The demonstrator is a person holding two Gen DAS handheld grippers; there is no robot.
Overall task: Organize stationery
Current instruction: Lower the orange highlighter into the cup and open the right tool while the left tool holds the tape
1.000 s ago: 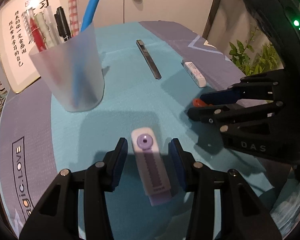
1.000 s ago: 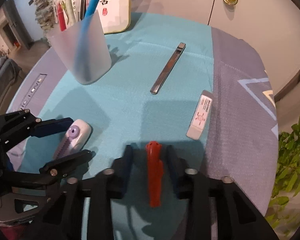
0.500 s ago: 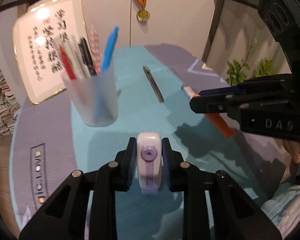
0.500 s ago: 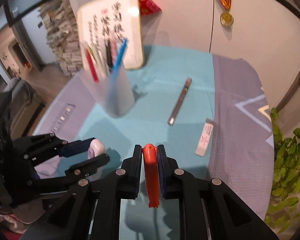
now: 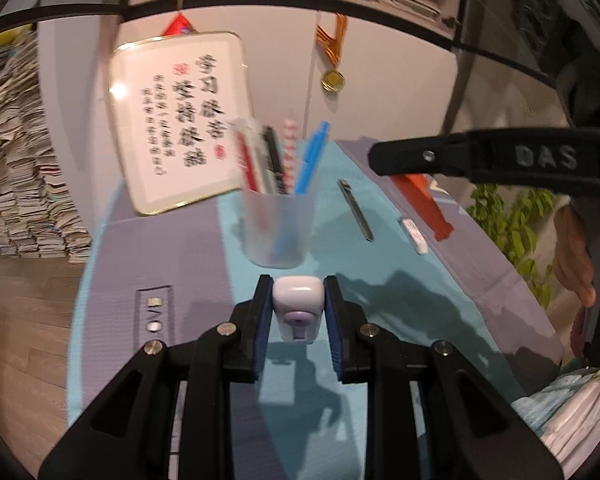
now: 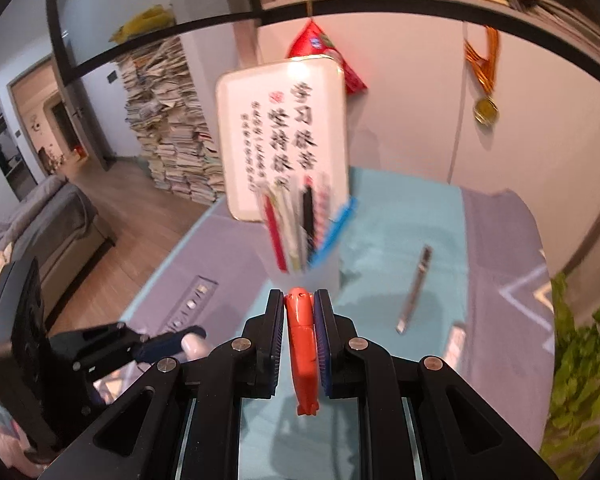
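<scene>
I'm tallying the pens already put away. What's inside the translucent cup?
The cup holds upright pens: a red one, a black one, a blue one and a checked one. Blur and frosted walls hide any others.

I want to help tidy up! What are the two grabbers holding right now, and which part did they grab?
Left gripper clamps the white-and-purple correction tape by its two sides. Right gripper clamps the orange utility knife by its sides, near the front end.

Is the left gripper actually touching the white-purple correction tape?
Touching. The left wrist view shows the left gripper with both blue pads pressed against the sides of the correction tape, no gap, lifted clear of the mat.
</scene>
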